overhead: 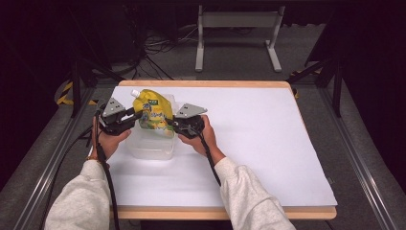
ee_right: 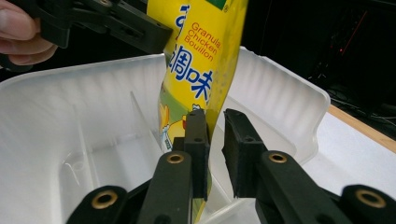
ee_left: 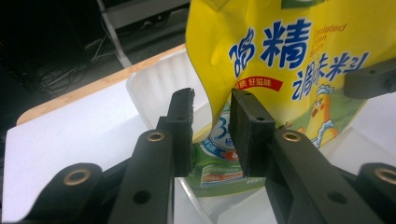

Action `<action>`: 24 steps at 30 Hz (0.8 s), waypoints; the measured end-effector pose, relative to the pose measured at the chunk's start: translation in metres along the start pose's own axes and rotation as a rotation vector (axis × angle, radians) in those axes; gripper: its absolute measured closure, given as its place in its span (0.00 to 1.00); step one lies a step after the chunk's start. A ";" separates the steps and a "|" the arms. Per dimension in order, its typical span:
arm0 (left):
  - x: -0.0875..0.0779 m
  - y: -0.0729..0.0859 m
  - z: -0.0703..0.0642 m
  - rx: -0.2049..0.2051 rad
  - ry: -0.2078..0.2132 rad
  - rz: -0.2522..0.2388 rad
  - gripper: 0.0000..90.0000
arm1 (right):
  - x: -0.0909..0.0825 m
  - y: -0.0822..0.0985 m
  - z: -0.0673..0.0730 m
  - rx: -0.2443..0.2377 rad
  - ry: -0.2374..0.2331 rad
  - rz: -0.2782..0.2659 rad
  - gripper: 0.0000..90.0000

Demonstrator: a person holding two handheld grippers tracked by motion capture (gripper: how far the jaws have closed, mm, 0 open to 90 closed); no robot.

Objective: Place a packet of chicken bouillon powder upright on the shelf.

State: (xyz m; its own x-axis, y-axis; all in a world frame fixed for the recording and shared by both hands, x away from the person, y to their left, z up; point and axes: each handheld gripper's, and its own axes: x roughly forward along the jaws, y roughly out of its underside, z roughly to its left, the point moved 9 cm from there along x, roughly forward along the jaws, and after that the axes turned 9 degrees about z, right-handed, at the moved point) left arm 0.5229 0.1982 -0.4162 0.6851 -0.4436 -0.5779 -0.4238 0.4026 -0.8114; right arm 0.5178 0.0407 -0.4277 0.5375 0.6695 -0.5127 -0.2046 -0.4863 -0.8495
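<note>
The left gripper (overhead: 135, 115) is parted slightly around the yellow pouch (overhead: 153, 114)'s edge, pads just clear. The pouch stands in the clear tub (overhead: 152, 146) between the grippers. The right gripper (overhead: 171, 121), likewise loosened, should be withdrawn sideways without tipping it.
</note>
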 end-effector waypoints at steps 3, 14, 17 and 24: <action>-0.003 0.001 -0.001 0.002 -0.004 -0.003 0.77 | -0.001 -0.001 -0.001 0.003 0.006 0.000 0.87; -0.021 0.007 -0.006 -0.043 0.006 -0.026 0.68 | -0.011 -0.006 -0.003 0.011 0.020 -0.005 0.80; -0.022 0.008 -0.007 -0.035 -0.011 -0.023 0.63 | -0.013 -0.006 -0.003 0.009 0.020 -0.002 0.80; -0.027 0.013 -0.020 -0.024 -0.043 -0.003 0.49 | -0.021 -0.003 -0.006 -0.003 0.037 0.014 0.76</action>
State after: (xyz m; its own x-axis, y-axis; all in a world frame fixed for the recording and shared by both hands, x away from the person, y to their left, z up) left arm 0.4879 0.1994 -0.4127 0.7111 -0.4097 -0.5713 -0.4354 0.3814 -0.8154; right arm 0.5119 0.0245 -0.4133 0.5644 0.6414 -0.5196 -0.2096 -0.4975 -0.8418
